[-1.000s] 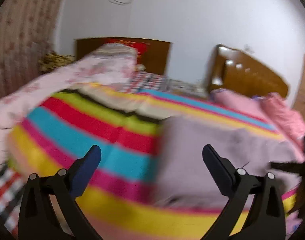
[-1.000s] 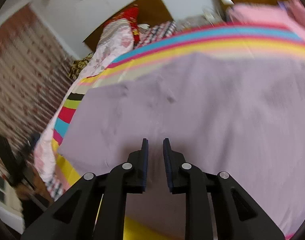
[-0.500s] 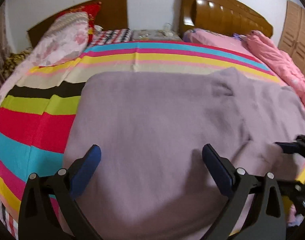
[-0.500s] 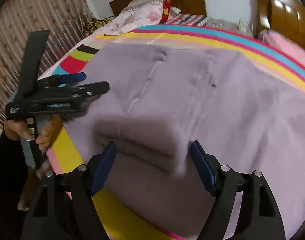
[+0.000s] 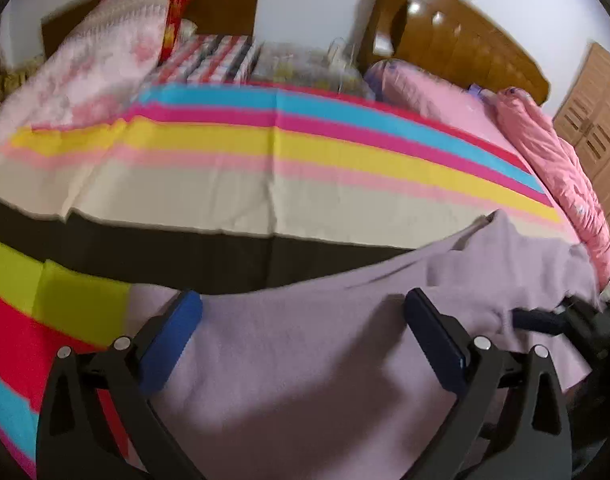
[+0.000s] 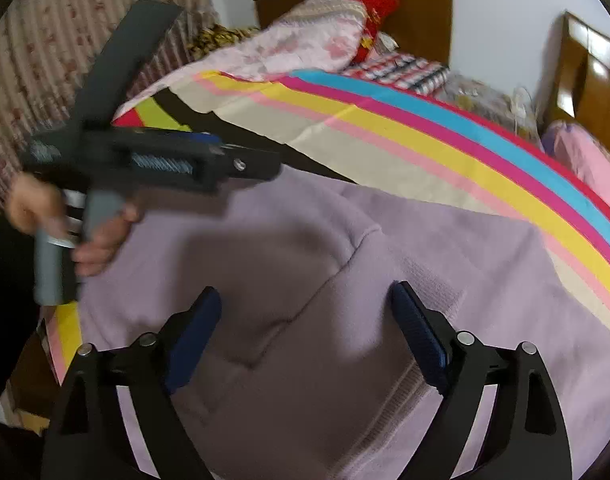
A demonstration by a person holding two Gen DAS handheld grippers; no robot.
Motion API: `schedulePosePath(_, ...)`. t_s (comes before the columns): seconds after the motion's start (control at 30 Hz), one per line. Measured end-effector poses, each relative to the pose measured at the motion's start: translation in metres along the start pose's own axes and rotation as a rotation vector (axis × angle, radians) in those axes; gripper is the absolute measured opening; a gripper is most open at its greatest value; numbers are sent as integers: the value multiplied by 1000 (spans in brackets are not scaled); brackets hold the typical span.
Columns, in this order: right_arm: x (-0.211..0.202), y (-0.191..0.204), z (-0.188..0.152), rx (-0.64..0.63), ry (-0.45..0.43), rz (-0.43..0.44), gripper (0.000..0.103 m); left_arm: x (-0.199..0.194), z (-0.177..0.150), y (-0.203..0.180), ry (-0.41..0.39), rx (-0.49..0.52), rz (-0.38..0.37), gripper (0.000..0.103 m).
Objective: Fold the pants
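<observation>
Where the lilac pants (image 6: 345,280) lie spread flat on the striped bedspread (image 5: 265,152), part of them is folded over near the bed's front edge, the ribbed cuff showing between the right gripper (image 6: 305,328) fingers, whose jaws are opening and pressing on nothing; the left gripper (image 5: 301,328) hangs over the fabric with jaws wide apart, empty, held by a hand (image 6: 97,240)

Smeared by motion at 9 o'clock in the right wrist view: left gripper (image 6: 241,162) and the hand (image 6: 101,240) on its handle. Pants (image 5: 325,380) cut off at 6 o'clock by the frame edge. Right gripper (image 5: 545,320) only partly seen at 3 o'clock, blurred. Bedside clutter (image 5: 305,64) at 12 o'clock too blurred to tell.
</observation>
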State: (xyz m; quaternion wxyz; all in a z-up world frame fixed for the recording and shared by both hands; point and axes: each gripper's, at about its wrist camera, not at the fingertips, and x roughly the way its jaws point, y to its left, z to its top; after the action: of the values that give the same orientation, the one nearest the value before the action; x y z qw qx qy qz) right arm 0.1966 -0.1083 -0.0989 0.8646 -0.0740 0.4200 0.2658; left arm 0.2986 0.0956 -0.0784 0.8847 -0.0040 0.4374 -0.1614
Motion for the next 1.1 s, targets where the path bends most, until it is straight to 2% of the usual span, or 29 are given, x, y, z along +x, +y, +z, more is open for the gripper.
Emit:
schedulePosePath(0.13,-6,-2,-12,17,-26,15,87,1,-7,-14,6,54,74,101)
schedulePosePath(0.33,-20,10,-3,89,-65,2,87,4,-7,-17,4,66,101,101)
schedulePosePath(0.43,-7,18,-14,49,0,-76,87,3,-6,-18,8,74,114,101)
schedulePosePath(0.53,-8,28,-18,11,7,-131,87,4,-6,-17,10,79,121,101)
schedulePosePath(0.67,-19,21,-17,82,7,-148,87,4,-5,-17,10,78,119,101)
schedulePosePath(0.73,-31,15,-26,101,-9,-178,87,4,-5,-18,10,79,120,101)
schedulePosePath(0.83,-37,3,-43,120,36,-258,92,4,-5,-17,10,79,120,101)
schedulePosePath(0.97,-53,-19,-66,222,60,-205,92,5,-5,-17,10,81,121,101)
schedulePosePath(1.0,-60,-22,-70,228,52,-221,92,5,-5,-17,10,81,122,101)
schedulePosePath(1.1,-85,-36,-86,254,9,-341,92,6,-5,-17,13,85,127,101)
